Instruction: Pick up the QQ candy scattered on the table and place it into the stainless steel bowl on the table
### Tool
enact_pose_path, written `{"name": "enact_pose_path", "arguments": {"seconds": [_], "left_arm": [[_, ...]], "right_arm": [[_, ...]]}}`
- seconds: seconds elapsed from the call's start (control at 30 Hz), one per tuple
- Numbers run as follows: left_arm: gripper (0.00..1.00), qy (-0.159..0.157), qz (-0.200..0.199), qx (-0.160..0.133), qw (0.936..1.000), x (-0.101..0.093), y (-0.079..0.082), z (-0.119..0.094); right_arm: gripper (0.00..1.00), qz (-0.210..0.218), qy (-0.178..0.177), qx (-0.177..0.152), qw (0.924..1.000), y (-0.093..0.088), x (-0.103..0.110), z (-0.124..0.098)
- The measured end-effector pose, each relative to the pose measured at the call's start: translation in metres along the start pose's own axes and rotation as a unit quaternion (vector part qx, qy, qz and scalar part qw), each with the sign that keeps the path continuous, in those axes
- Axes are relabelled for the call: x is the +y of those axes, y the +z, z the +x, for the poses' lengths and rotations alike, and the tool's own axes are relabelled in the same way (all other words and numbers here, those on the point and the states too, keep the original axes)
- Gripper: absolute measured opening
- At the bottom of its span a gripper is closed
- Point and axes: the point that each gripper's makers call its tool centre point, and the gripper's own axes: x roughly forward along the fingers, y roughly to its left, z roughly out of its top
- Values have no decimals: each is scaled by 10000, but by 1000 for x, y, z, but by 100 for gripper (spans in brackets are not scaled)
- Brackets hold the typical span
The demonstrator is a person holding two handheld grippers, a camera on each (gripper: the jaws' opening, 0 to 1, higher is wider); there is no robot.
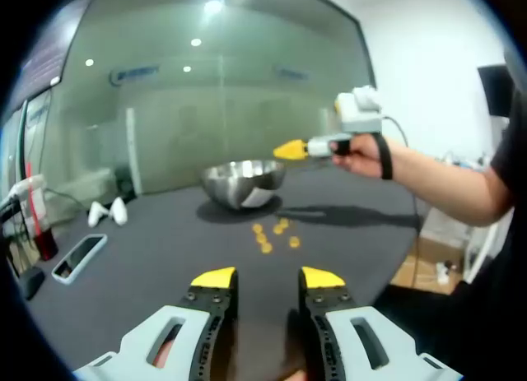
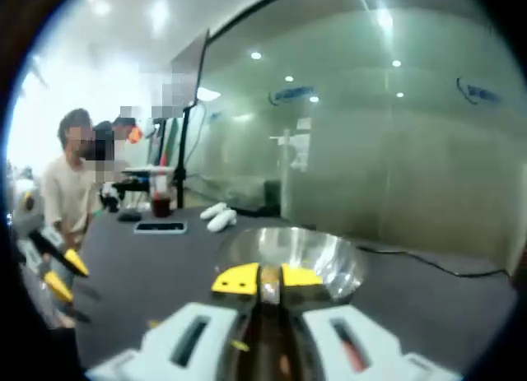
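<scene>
Over the stainless steel bowl [image 2: 290, 257] hangs the right gripper [image 2: 268, 280], its yellow-tipped jaws pinched close on what looks like a small orange QQ candy [image 2: 269, 285], though blur keeps me from being sure. From the left gripper view, that same gripper sits just above the bowl's far rim, held in the person's hand [image 1: 362, 153].

To do this step well, I'd say the tips should come squarely over the bowl's middle and drop low before letting go, so the sweet doesn't bounce off the curved wall and back onto the dark table [image 1: 156, 266].

The left gripper [image 1: 268, 278] hovers with jaws parted and nothing between them, near the table's front edge. About 5 loose candies [image 1: 272, 233] lie clustered on the table between it and the bowl, so they are within easy reach next.

Off to one side rest a phone [image 1: 78, 257], 2 white controllers [image 1: 109, 211] and a drink bottle [image 1: 34, 220], well apart from the work. A cable [image 2: 436, 266] trails behind the bowl. Nothing blocks the drop.
</scene>
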Motion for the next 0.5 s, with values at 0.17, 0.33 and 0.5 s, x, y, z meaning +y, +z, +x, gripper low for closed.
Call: {"name": "enact_pose_path", "arguments": {"seconds": [0.17,0.33,0.5], "left_arm": [[31,37,0,-23,10000,4,3,0],[31,26,30,-9,10000,5,3,-2],[31,73,5,8,10000,9,2,-4]], "right_arm": [[10,-192,-144,9,9997,4,-4,18],[9,-127,-127,36,9998,2,-6,30],[15,92,19,280,9996,-14,-1,35]]}}
